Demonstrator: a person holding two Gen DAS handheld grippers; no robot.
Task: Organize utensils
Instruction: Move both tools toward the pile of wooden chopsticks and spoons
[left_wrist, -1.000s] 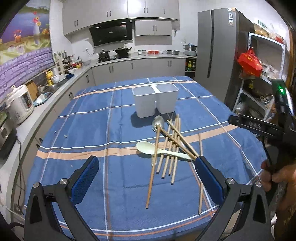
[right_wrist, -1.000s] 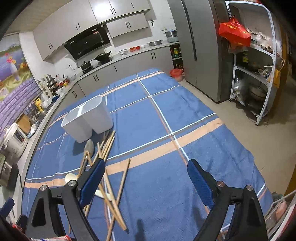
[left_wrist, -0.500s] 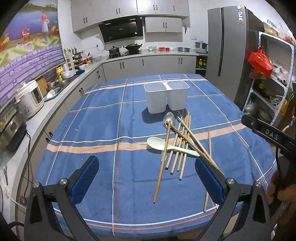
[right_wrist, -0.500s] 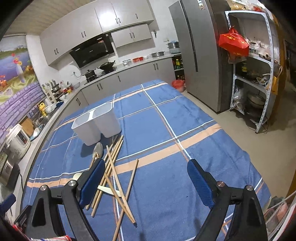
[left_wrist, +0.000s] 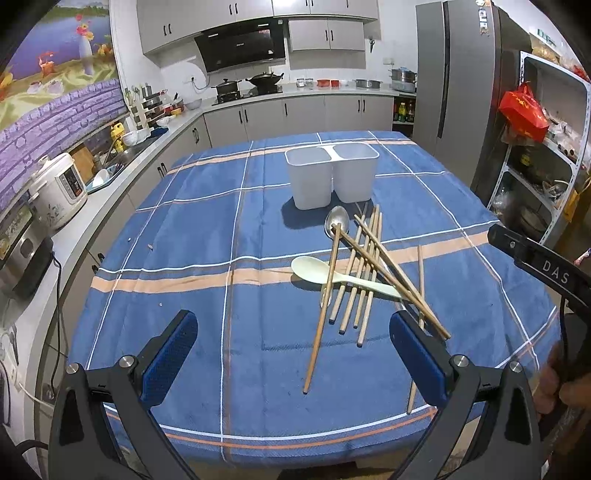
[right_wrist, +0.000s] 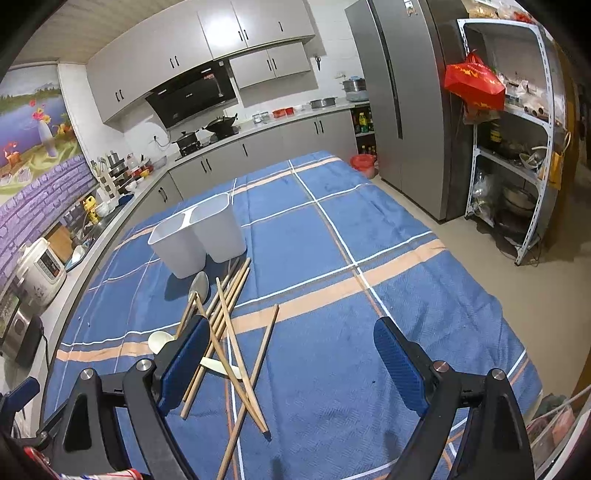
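Observation:
A pile of several wooden chopsticks (left_wrist: 364, 266) (right_wrist: 229, 317) lies on the blue tablecloth, crossing a pale plastic spoon (left_wrist: 314, 267) (right_wrist: 160, 338) and a metal spoon (left_wrist: 336, 221) (right_wrist: 199, 286). A white two-compartment holder (left_wrist: 330, 173) (right_wrist: 197, 236) stands empty behind them. My left gripper (left_wrist: 291, 350) is open and empty above the near table edge. My right gripper (right_wrist: 291, 362) is open and empty, its left finger over the chopstick pile.
The table (left_wrist: 184, 258) carries a blue checked cloth. A kitchen counter with a rice cooker (left_wrist: 59, 188) runs along the left. A fridge (right_wrist: 410, 99) and a metal shelf (right_wrist: 517, 147) stand to the right. The right gripper's body (left_wrist: 543, 269) shows at the right of the left wrist view.
Both grippers have pulled back and risen a little, so the table and utensils show further off. The utensils have not moved. Both stay open.

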